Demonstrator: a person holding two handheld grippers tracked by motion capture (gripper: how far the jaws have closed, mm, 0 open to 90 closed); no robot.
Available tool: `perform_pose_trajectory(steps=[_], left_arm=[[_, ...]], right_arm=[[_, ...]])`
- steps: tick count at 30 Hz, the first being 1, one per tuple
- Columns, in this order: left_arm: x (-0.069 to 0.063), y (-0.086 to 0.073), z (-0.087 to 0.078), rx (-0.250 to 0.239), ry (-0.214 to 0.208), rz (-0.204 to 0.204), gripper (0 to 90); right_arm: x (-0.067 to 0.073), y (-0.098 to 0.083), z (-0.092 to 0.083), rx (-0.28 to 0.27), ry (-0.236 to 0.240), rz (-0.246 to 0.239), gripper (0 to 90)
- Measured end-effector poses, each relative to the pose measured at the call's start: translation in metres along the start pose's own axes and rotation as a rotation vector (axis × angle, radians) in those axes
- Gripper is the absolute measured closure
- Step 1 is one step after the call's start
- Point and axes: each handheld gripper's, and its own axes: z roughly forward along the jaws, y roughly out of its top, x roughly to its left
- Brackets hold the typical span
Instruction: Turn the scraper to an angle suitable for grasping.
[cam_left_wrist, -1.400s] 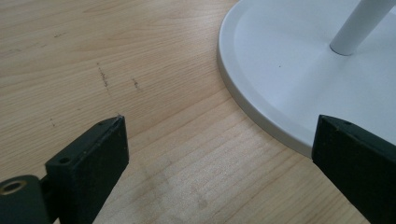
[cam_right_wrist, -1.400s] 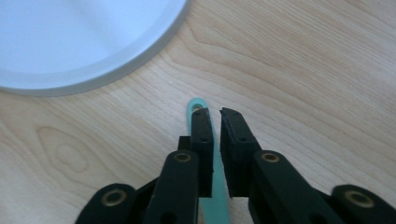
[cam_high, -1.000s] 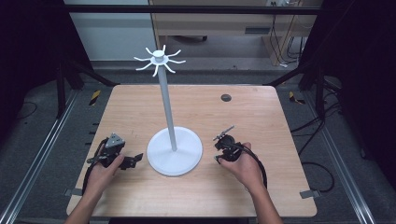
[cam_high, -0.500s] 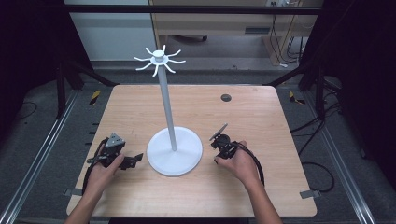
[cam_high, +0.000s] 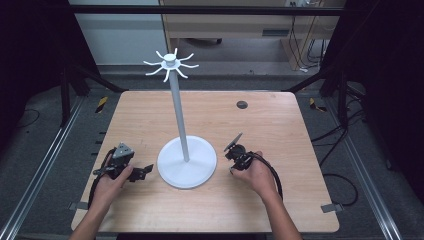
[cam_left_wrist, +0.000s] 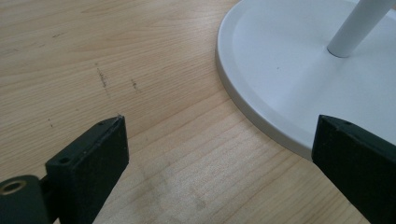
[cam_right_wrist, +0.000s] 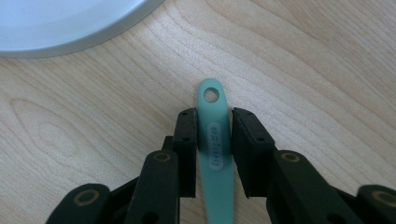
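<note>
A teal utensil handle (cam_right_wrist: 217, 177) with a hole at its tip lies on the wooden table (cam_right_wrist: 308, 60), pointing away from me. My right gripper (cam_right_wrist: 214, 114) has just been closing, and its pads now press on both sides of the handle. In the high view the right gripper (cam_high: 235, 156) sits low on the table just right of the white stand's round base (cam_high: 187, 172). My left gripper (cam_left_wrist: 219, 158) rests on the table with its jaws wide apart and nothing between them, at the base's left edge (cam_left_wrist: 261, 116). The left gripper (cam_high: 141, 172) points right.
The stand's thin pole (cam_high: 178, 110) rises to a ring of curved hooks (cam_high: 171, 64). A small dark round grommet (cam_high: 242, 104) sits in the table's far right part. Black cables trail from both grippers. Metal rails run along the table's sides.
The right gripper has shifted slightly left toward the stand's base. The left hand and its gripper have stayed where they were.
</note>
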Motion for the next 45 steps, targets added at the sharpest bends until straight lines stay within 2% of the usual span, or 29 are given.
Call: perform_pose_trajectory(steps=[1, 2, 4, 5, 6, 7, 9, 10, 11, 13, 14, 15, 16, 26, 28, 29, 45], left_arm=[[0.0, 0.0, 0.0, -0.001, 0.0, 0.001, 3.6], [0.0, 0.0, 0.0, -0.001, 0.0, 0.001, 3.5], [0.0, 0.0, 0.0, 0.0, 0.0, 0.001, 3.6], [0.0, 0.0, 0.0, 0.0, 0.0, 0.001, 3.6], [0.0, 0.0, 0.0, 0.0, 0.0, 0.0, 3.6], [0.0, 0.0, 0.0, -0.001, 0.0, 0.0, 3.6], [0.0, 0.0, 0.0, 0.0, 0.0, -0.001, 3.6], [0.0, 0.0, 0.0, -0.003, 0.0, -0.004, 3.6], [0.0, 0.0, 0.0, -0.004, 0.0, -0.004, 3.6], [0.0, 0.0, 0.0, 0.0, 0.0, 0.0, 3.6], [0.0, 0.0, 0.0, 0.0, 0.001, 0.0, 3.6], [0.0, 0.0, 0.0, 0.0, 0.001, 0.001, 3.6], [0.0, 0.0, 0.0, 0.0, 0.001, 0.0, 3.6], [0.001, 0.0, 0.0, 0.003, 0.004, 0.0, 3.6], [0.001, 0.0, -0.001, 0.003, 0.005, 0.0, 3.6], [0.001, 0.0, -0.001, 0.0, 0.006, -0.002, 3.6], [0.002, -0.001, -0.001, -0.001, 0.006, -0.008, 3.6]], right_arm=[[0.0, 0.0, 0.0, 0.003, 0.002, 0.006, 72.9], [0.0, 0.0, 0.0, 0.0, -0.005, -0.014, 73.2], [0.001, 0.0, -0.001, 0.002, -0.001, -0.006, 73.5], [-0.001, -0.001, -0.001, -0.01, -0.014, -0.047, 74.0], [-0.001, -0.001, -0.001, -0.01, -0.014, -0.047, 74.0], [0.001, -0.002, -0.005, -0.022, -0.003, -0.008, 74.2], [0.0, -0.003, -0.007, -0.036, -0.004, -0.004, 74.3], [-0.002, -0.005, -0.014, -0.074, -0.002, 0.001, 74.3], [-0.002, -0.005, -0.014, -0.074, -0.002, 0.001, 74.3], [-0.004, -0.008, -0.022, -0.121, 0.005, 0.02, 74.4], [-0.006, -0.011, -0.031, -0.166, 0.008, 0.03, 74.4], [-0.006, -0.011, -0.031, -0.166, 0.008, 0.03, 74.4], [-0.007, -0.013, -0.037, -0.198, 0.01, 0.04, 74.4], [-0.012, -0.035, -0.086, -0.454, -0.006, 0.055, 74.7], [-0.012, -0.036, -0.088, -0.467, -0.004, 0.056, 74.7], [-0.012, -0.039, -0.094, -0.498, 0.001, 0.059, 74.7], [-0.011, -0.04, -0.119, -0.603, 0.02, 0.06, 74.9]])
